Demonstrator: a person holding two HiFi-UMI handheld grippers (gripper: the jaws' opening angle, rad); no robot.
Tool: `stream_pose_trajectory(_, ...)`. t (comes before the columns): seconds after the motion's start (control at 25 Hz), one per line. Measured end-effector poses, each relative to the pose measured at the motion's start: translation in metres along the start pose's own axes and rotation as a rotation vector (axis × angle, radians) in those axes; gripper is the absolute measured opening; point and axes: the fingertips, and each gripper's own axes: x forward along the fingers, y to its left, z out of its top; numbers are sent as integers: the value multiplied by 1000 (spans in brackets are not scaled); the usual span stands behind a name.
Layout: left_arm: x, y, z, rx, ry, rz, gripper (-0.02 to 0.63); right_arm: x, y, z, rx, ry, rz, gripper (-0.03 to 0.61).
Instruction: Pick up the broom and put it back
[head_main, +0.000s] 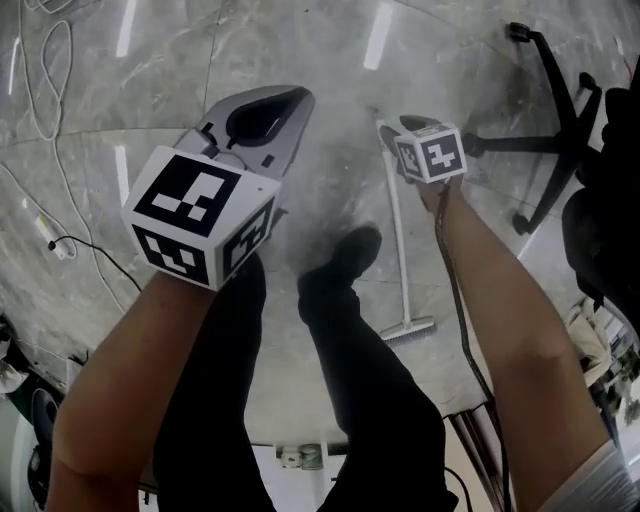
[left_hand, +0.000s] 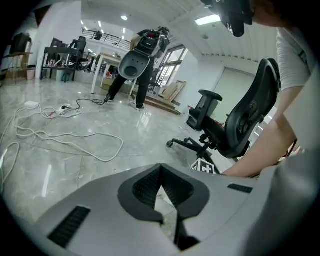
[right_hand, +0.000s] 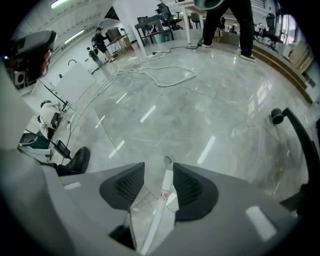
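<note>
Right, the right gripper (right_hand: 158, 170) hangs nose-down over the floor (head_main: 300, 50) with its fingers (right_hand: 192, 189) spread wide; the broom (right_hand: 161, 202) lies in the gap between them, not clamped; its thin white handle runs close beside the ribbed dark pad on the right of that gap, though whether it touches I cannot tell, and a strip of floor shows between it and the other pad; the handle's rounded tip pokes out just past the fingertips; the broom lies flat, long axis running straight ahead of the fingers, handle end away from the person, small flat brush head back by the person's feet; off to the left of these fingers sits the person's black shoe (right_hand: 77, 161); beyond them to the right spreads the black star base of an office chair (head_main: 550, 150), castors on the floor, near the handle's far end; the left gripper (left_hand: 160, 167) has its fingertips (left_hand: 145, 187) meeting, nothing between them; ahead of those tips a white cable (left_hand: 65, 142) loops over the floor, the chair's padded seat stands to their right, and far beyond them a standing person (left_hand: 142, 65) in dark clothes; the floor is glossy grey veined stone, mirroring long ceiling lights; both grippers are smooth grey shells with dark gridded pads.
</note>
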Motion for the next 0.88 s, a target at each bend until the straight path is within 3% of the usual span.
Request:
stream_pose_trajectory(0.12,11,16,-24,-22,-9,7,5,39,-5,-14,-18,40,-9,152)
stream_pose_trajectory(0.28,27,34,-47,-41,-8,-1,5,75,-25,-32,43,71,-47,152)
stream_pose_trajectory(0.44,35,53,-62,-46,-5,4,5,104,-24,-40,11,103,-55,150)
stream_pose_trajectory(0.6,43,57,-67,-59,-6,-9,5,110,-34,-43,1,124,-102,110)
stream_pose_trajectory(0.88,32,55,-55,-51,-8,-14,5,87,-20,-29,30,69,-118,97)
